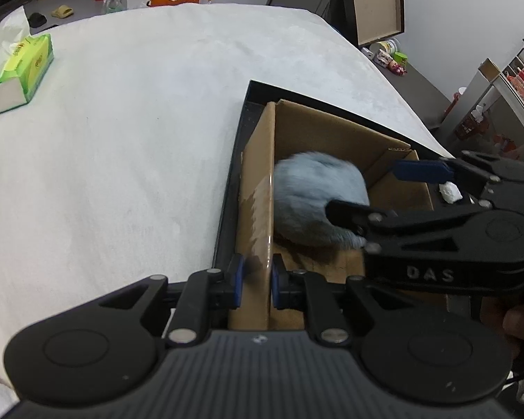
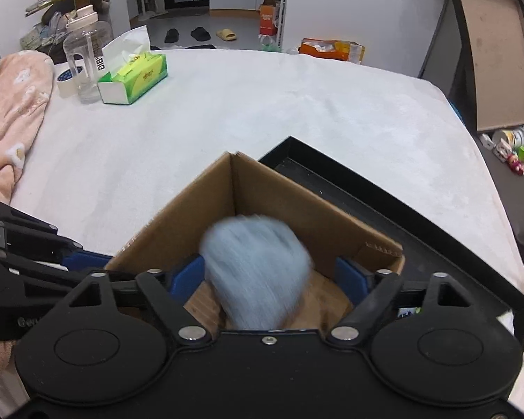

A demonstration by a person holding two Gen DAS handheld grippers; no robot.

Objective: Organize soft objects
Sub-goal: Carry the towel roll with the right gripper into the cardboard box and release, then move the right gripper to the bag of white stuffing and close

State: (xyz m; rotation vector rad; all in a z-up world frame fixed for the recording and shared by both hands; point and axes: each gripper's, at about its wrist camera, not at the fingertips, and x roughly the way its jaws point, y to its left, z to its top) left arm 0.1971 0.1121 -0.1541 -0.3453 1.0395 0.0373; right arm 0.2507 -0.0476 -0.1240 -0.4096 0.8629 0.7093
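Observation:
A brown cardboard box (image 1: 258, 174) (image 2: 192, 216) stands in a black tray (image 1: 232, 181) (image 2: 401, 202) on the white-covered table. Inside it is a fluffy light-blue soft toy (image 1: 314, 195) (image 2: 258, 269), blurred in the right wrist view. My left gripper (image 1: 256, 281) is shut on the box's near side wall, one blue pad on each face. My right gripper (image 2: 269, 276) (image 1: 380, 192) hangs over the box, open. The toy lies between its blue pads (image 2: 347, 274) with a gap on the right side.
A green tissue box (image 1: 17, 70) (image 2: 133, 76) sits at the far left of the table, beside a clear plastic jug (image 2: 84, 59) and a tape roll (image 2: 65, 82). A pink blanket (image 2: 10, 115) lies along the left edge. A white scrap (image 1: 450, 192) is in the tray.

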